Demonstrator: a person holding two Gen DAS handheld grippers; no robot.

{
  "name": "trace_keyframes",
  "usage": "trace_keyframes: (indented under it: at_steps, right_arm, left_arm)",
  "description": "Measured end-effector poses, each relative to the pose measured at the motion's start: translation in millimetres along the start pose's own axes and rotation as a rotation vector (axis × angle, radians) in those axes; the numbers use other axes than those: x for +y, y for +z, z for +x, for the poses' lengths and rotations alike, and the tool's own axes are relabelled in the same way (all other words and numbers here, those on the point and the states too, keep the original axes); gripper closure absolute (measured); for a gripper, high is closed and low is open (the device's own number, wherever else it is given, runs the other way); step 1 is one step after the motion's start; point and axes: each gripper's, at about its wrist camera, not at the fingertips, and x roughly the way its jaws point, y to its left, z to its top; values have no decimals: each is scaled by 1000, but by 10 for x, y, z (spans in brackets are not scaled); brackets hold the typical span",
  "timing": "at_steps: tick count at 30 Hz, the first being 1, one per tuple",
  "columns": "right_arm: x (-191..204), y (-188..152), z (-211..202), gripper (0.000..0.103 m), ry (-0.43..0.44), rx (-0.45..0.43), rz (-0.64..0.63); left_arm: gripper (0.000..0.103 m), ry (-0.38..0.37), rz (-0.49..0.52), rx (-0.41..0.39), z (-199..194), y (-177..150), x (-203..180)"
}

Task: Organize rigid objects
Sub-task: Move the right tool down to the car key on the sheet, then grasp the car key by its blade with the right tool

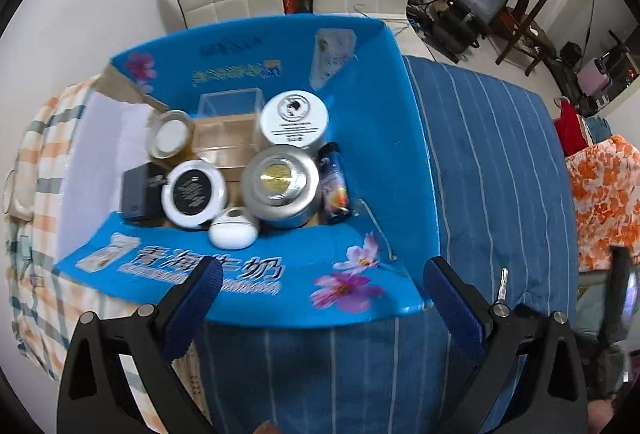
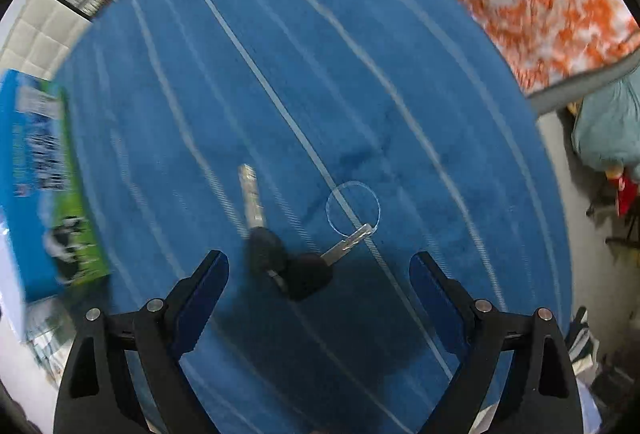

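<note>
I am holding my right tongs [image 2: 319,276] wide and empty above two black-headed keys [image 2: 280,254] lying on the blue striped cloth [image 2: 360,74], while my left tongs [image 1: 322,284], equally wide, are hovering near the blue carton [image 1: 384,122] of jars.

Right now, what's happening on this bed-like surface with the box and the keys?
A person with two handheld grippers is sorting small items into a blue cardboard box, which already holds several round tins, a clear case and a small bottle. The right gripper hangs open just above a pair of black-headed keys lying on the blue striped cloth, not yet grasping them. The left gripper is open and empty, facing the box.
</note>
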Motion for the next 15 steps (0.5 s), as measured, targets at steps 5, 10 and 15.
trace_keyframes:
  at_steps: [5,10,15]
  right_arm:
    - [171,-5,342,13,-10,42,-45]
    - [368,-117,266,32,-66,-51,-124]
    - [674,-205,179,81,-86,-35,-217]
  left_arm:
    - [0,39,28,22,139,33,-86]
    - [0,77,44,32,195,12,-56]
    - [0,59,47,29,203,-19,-21]
